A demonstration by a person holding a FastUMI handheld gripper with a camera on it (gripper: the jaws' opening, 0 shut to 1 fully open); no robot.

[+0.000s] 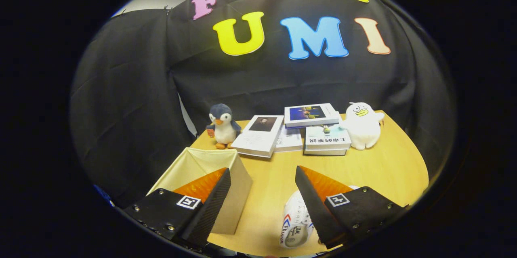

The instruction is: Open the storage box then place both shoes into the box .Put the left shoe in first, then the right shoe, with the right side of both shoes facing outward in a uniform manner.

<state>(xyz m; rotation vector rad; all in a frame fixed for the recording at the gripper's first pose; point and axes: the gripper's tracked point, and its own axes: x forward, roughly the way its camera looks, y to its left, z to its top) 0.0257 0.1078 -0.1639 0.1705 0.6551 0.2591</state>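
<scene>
- The table point(375, 165) carries everything; books and two plush toys sit at its far side.
- The storage box point(194, 165), open-topped, stands near left, partly behind the left finger.
- The gripper point(262, 205) is spread wide, grasping nothing.
- One white shoe point(295, 221) lies beside the right finger, which hides part of it.

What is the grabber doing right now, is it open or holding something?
Hand-held gripper: open, holding nothing; its fingers are spread above the table, one over the open storage box, the other over a white shoe.
</scene>
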